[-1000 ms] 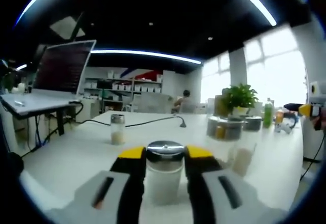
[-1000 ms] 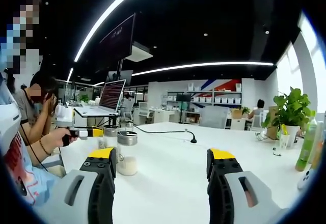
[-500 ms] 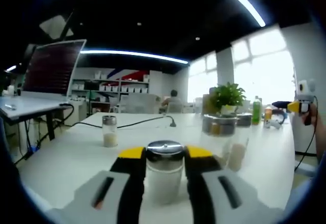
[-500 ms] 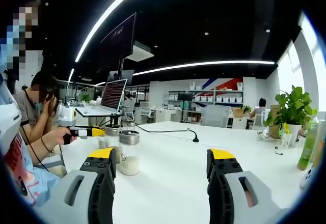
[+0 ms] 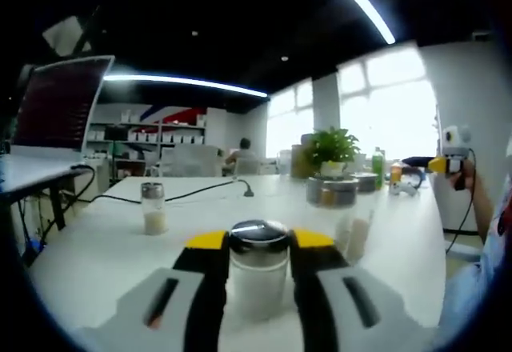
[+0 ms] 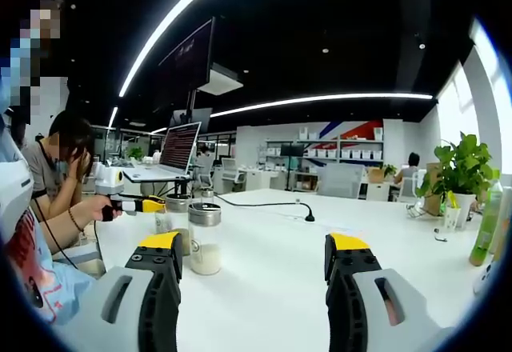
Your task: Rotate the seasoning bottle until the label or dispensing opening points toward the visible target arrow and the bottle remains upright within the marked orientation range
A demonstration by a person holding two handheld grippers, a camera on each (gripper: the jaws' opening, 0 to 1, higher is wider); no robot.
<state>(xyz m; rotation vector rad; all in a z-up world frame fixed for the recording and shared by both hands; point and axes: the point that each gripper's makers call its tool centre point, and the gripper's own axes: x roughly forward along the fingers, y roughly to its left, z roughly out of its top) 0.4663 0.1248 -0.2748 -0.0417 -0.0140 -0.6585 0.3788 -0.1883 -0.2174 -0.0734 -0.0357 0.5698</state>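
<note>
Swung rightward, left gripper [image 5: 258,244] clamps the upright seasoning bottle [image 5: 257,276] mid-table [image 5: 96,248]; right gripper [image 6: 256,260] gapes, holding nothing.

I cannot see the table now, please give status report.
Left gripper shut on seasoning bottle, upright. Right gripper open, holding nothing. No target arrow seen.

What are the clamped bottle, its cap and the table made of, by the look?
Bottle: clear glass or hard plastic, hard to tell; pale powder shows through the wall.
Cap: looks like shiny metal, silvery with a bright highlight on top.
Table: smooth matte white top, probably laminate; even colour, no grain.
The left claw is shut on the bottle, its yellow tips against the cap.
</note>
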